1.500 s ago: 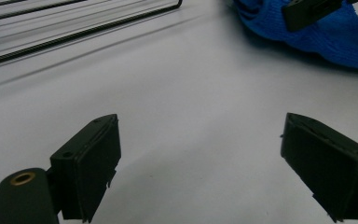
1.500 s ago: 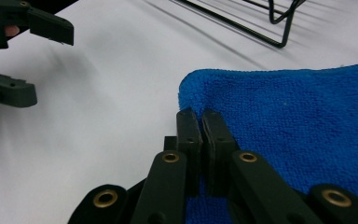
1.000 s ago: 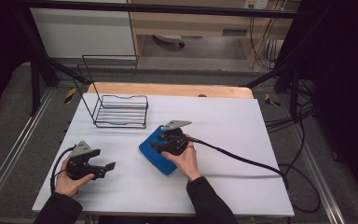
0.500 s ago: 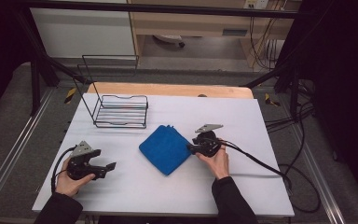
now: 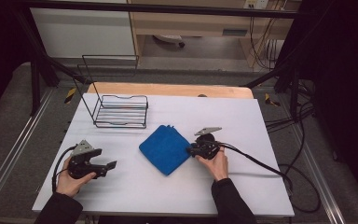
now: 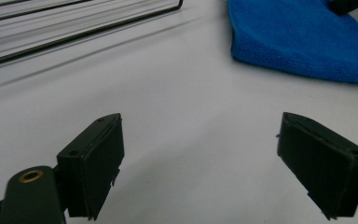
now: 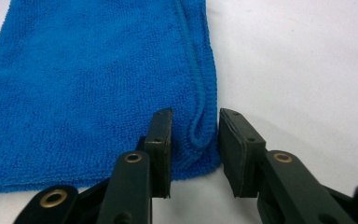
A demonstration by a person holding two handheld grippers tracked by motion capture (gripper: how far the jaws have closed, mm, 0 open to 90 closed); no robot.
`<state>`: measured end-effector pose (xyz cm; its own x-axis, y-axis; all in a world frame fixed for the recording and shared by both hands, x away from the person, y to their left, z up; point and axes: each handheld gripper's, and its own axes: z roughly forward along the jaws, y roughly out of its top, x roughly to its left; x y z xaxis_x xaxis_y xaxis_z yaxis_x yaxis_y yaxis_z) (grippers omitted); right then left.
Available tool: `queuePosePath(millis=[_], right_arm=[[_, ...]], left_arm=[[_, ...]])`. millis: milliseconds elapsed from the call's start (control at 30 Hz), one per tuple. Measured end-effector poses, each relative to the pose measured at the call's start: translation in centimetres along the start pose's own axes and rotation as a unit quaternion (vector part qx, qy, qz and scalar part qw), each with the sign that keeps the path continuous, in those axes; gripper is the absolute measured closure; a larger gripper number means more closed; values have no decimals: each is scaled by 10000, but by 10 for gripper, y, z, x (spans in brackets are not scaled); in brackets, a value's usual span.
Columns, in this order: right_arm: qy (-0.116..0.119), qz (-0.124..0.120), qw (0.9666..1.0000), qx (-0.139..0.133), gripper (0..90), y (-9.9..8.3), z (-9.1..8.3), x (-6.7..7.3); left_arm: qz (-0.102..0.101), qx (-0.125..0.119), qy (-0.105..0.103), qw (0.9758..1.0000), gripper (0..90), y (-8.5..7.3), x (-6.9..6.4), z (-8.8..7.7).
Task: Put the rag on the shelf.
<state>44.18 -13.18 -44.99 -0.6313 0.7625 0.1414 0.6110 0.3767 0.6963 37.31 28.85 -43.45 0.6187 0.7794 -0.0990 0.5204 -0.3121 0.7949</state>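
Observation:
A folded blue cloth lies flat in the middle of the white table. My right gripper is low at the cloth's right corner, pointing left. In the right gripper view its jaws have just been closing and stand narrow, with the hemmed edge of the cloth rising in a small fold between them. Gaps still show beside the pads. My left gripper rests at the front left, wide open with nothing between its jaws; the cloth lies ahead of it to the right.
A black wire rack stands at the back left of the table, its base bars ahead of my left gripper. A black cable trails from the right gripper over the table's right edge. A wooden board borders the far side.
My right gripper moved from on top of the cloth to its right corner and came down low. Its jaws have narrowed around the cloth's edge. The left hand stayed put.

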Motion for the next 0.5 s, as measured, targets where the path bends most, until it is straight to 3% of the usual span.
queuePosePath(millis=[167, 267, 333, 500], right_arm=[[33, 71, 10000, -34, 693, -1, 0, 0], [30, 71, 10000, -47, 699, -2, 0, 0], [27, 90, 9999, -58, 709, -2, 0, 0], [38, 108, 9999, -81, 736, -3, 0, 2]], left_arm=[[-120, 49, 121, 9998, 202, 22, -8, 7], [-62, 86, 103, 9999, 266, 38, -16, 17], [-25, 132, 134, 9998, 300, 47, -22, 29], [47, 530, 99, 9985, 385, 63, -32, 67]])
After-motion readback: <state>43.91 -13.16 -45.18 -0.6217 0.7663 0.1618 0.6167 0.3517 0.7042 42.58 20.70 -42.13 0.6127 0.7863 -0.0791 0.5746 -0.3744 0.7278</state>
